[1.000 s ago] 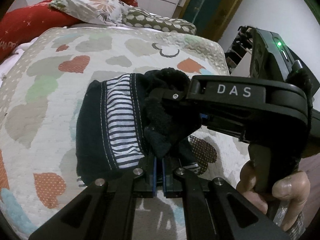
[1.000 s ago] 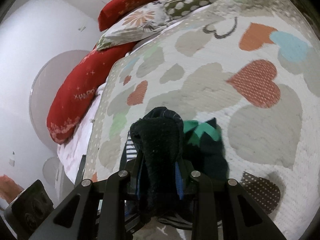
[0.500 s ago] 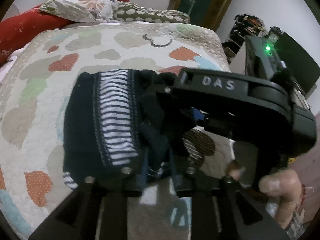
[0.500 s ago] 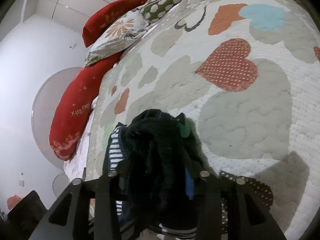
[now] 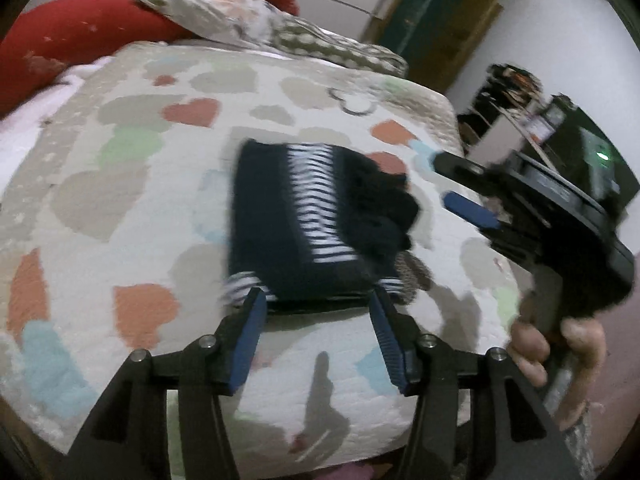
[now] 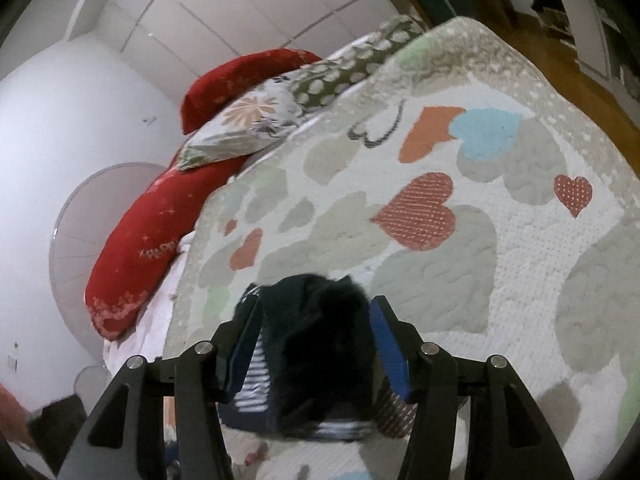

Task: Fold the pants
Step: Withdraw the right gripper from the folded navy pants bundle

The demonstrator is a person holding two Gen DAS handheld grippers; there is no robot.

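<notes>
The left gripper (image 5: 318,322) has two matte black arms, angular and cut with triangular windows, each set with two round silver screw heads. Its fingers (image 5: 247,344) carry ribbed blue pads on their inner faces. The right gripper (image 6: 316,340) is built alike: black cut-out arms, silver screws in pairs, blue ribbed pads (image 6: 390,344). Seen from the left wrist view, the right gripper's body is a black block with a round screw at its nose, a blue pad beneath, a small green light on top and a black pistol handle. A hand (image 5: 560,356) wraps that handle; a speckled grey sleeve edge shows at the wrist.
</notes>
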